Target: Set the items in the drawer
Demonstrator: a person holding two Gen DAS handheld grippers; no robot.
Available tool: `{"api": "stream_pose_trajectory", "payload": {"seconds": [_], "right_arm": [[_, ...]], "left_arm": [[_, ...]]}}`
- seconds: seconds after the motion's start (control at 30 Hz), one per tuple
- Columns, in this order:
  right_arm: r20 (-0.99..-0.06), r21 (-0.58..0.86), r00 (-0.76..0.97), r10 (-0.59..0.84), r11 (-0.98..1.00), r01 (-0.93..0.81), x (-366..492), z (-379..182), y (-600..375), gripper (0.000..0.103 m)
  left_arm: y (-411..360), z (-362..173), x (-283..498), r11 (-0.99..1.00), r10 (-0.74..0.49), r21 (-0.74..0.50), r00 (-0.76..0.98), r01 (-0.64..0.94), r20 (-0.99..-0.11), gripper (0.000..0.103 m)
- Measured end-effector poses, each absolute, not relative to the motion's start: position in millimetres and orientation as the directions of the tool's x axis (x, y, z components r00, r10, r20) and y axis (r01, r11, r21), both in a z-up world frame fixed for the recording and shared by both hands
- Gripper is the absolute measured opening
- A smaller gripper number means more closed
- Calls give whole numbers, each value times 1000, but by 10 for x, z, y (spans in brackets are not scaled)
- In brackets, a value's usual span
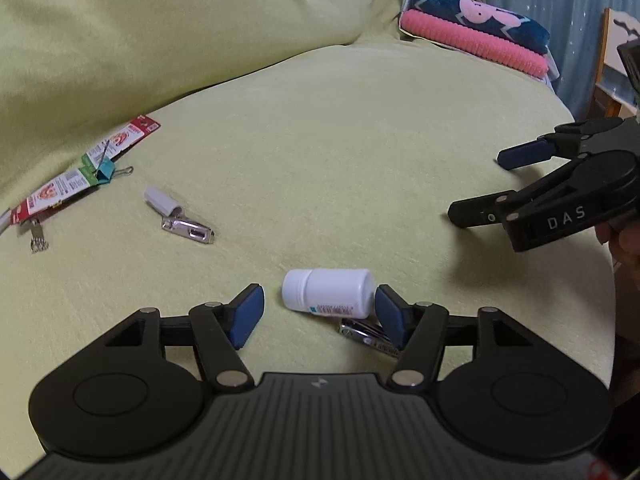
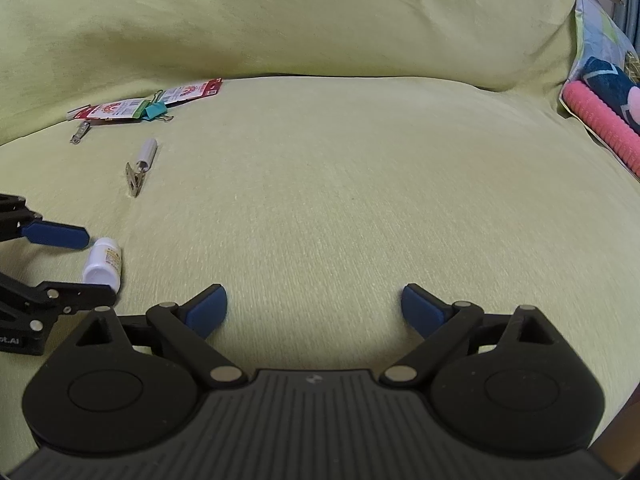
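Through my left wrist camera, my left claw (image 1: 320,312) hung spread wide and gripping nothing. The white pill bottle (image 1: 328,293) lay on its side on the yellow-green sofa cushion (image 1: 340,140) just ahead of my fingertips, cap toward my left pad and base touching or almost touching my right pad (image 1: 390,314). I judged I had set the claw low and open there to straddle the bottle across its length. A metal nail clipper (image 1: 366,334) lay just behind the bottle, partly hidden under my right finger. Farther ahead to the left sat a grey-capped metal clip (image 1: 178,218), and beyond it the red-and-white packets (image 1: 80,172) pinched by a teal binder clip (image 1: 106,172). My right claw (image 1: 476,184) hovered well off to the right, released, with a hand (image 1: 624,248) behind it.

Through my right wrist camera, my right claw (image 2: 314,308) stood wide apart over bare cushion, nothing between the pads; I took it to be waiting clear of the work. The bottle (image 2: 103,264) lay far to its left, between the fingers of the left claw (image 2: 86,266). Folded towels (image 2: 600,120) sat at the far right. No drawer showed in either view.
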State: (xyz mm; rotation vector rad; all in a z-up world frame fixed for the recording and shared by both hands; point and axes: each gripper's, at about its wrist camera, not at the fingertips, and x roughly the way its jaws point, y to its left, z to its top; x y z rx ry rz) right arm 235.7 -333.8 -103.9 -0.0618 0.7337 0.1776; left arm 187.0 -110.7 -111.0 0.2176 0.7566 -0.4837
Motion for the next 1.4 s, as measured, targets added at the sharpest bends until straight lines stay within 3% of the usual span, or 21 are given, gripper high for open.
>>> {"api": "stream_pose_trajectory", "payload": {"seconds": [0.2, 0.63, 0.7, 0.9, 1.4], "right_arm": [[-667, 23, 731, 143, 985, -171, 2362, -1024, -3309, 93], [-665, 26, 732, 148, 984, -175, 2364, -1021, -3266, 93], [-665, 29, 732, 149, 984, -174, 2366, -1020, -3270, 93], [-661, 36, 733, 160, 983, -182, 2353, -1018, -3261, 93], [-624, -58, 721, 301, 902, -427, 2142, -1126, -3041, 90]], "left_arm": [[-1015, -1128, 1941, 869, -388, -53, 613, 491, -688, 63], [-1012, -1148, 1958, 852, -412, -53, 605, 520, -682, 62], [-1035, -1147, 1954, 843, -423, -59, 591, 535, -687, 54], [-1047, -1076, 1934, 849, -430, -75, 601, 523, -673, 53], [-1111, -899, 1924, 850, -458, -107, 620, 517, -637, 53]]}}
